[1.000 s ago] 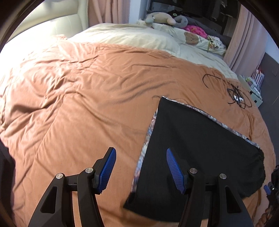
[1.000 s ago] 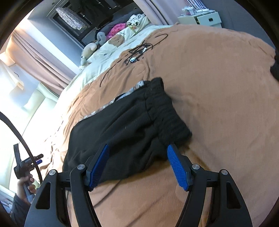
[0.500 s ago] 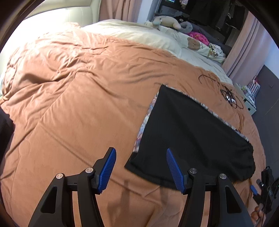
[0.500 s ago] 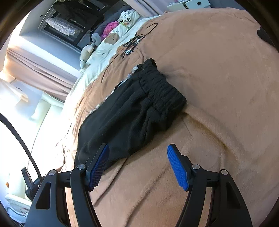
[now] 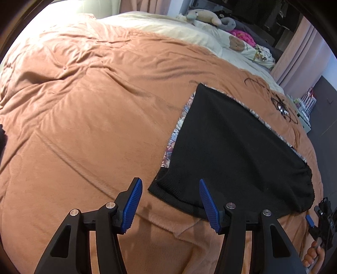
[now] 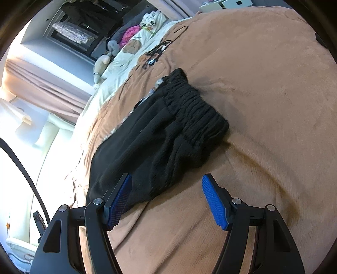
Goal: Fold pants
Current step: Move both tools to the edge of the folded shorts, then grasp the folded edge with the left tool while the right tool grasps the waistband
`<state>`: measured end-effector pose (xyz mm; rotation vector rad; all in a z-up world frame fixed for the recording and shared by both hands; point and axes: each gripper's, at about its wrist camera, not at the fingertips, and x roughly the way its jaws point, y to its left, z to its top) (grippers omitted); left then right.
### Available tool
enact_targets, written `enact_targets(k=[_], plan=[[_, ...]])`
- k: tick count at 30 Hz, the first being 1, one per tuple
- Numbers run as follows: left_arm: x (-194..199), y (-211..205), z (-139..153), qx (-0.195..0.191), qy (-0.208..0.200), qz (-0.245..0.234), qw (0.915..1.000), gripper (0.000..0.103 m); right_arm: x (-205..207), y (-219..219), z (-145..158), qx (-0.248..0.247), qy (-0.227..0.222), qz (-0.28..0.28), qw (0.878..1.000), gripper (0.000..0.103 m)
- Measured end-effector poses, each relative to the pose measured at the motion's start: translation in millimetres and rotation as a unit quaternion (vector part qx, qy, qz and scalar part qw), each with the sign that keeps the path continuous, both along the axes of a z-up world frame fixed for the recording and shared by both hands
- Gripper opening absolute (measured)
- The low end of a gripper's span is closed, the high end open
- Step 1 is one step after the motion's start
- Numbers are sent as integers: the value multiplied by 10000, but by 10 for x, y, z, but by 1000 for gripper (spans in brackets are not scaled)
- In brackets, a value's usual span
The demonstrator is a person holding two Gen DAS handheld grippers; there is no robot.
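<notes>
Black pants [image 5: 231, 147] lie folded flat on an orange bedspread [image 5: 84, 126], on top of a patterned cloth [image 5: 177, 130] whose edge shows along their left and far sides. My left gripper [image 5: 170, 182] hovers over the pants' near left corner. Its jaws are closing, the corner shows between them, and the pads do not touch the cloth. In the right wrist view the pants [image 6: 160, 137] end in a gathered waistband [image 6: 195, 109]. My right gripper [image 6: 166, 177] stands open above their near edge, holding nothing.
Black cables [image 5: 282, 107] lie on the bedspread beyond the pants. Pillows and plush toys [image 5: 206, 16] sit at the head of the bed. A white bedside unit [image 5: 303, 107] stands past the bed's right edge. A hand [image 5: 313, 253] holds the other gripper at lower right.
The left gripper has come down and shifted so the pants' near corner now sits between its fingers, which have narrowed slightly. The right gripper has sunk a little and rolled, staying open.
</notes>
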<state>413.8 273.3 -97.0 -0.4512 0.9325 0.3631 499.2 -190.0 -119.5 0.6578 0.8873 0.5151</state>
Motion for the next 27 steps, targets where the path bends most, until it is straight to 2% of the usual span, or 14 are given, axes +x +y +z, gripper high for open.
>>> enact_targets(k=[5, 11, 12, 14, 15, 17, 20, 23, 27], plan=[[157, -14, -161, 77, 101, -79, 9999, 57, 122, 29, -24, -63, 94, -115, 9999, 68], [253, 36, -301, 333, 290, -3, 9990, 29, 235, -15, -92, 163, 291, -165, 9993, 67], [252, 49, -316, 302, 295, 1, 9991, 21, 239, -29, -81, 168, 279, -177, 9993, 65], [236, 58, -338, 245, 291, -7, 9993, 11, 257, -58, -69, 45, 258, -249, 9993, 48], [221, 55, -335, 257, 274, -8, 9993, 5, 260, -67, -79, -12, 266, -302, 9992, 44], [186, 61, -312, 234, 204, 0, 9995, 3, 244, -93, -83, 20, 259, -335, 9991, 33], [105, 112, -262, 187, 135, 169, 9996, 2, 208, -95, -22, -69, 115, -384, 9992, 25], [22, 182, -263, 43, 170, 302, 9994, 2, 202, -149, -21, 100, 137, -483, 9987, 24], [-78, 233, -282, -399, 124, 440, 9982, 4, 150, -167, -116, 232, 338, -452, 9981, 26]])
